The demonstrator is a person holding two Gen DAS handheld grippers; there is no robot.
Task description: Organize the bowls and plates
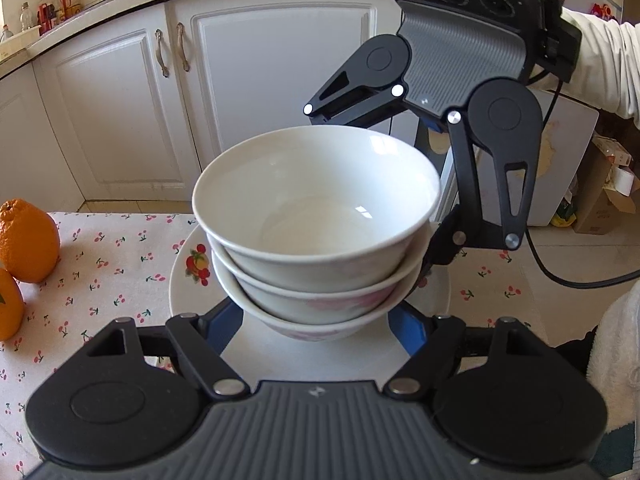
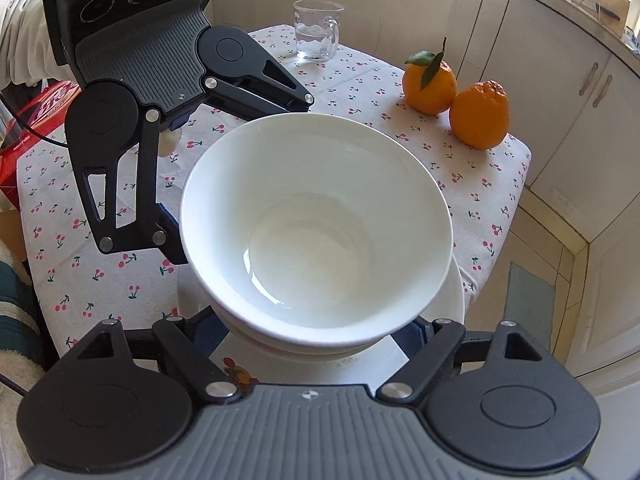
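Cherry-print bench [image 2: 472, 184] carries plate [image 1: 180, 280]; both open tools [image 1: 316, 320] [image 2: 316, 334] flank its nested bowls [image 1: 316, 216], consolidating crockery.

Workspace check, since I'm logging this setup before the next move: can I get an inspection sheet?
Surface: table under a cherry-print cloth.
Job's things: three stacked bowls sit on a plate with a fruit picture.
Clutter: two oranges, glass mug.
Grippers: left tool and right tool, fingers flanking the stack; grip cannot be told.
Cables: black cable hangs by the table.
Surroundings: white cabinets, bottles on the counter.
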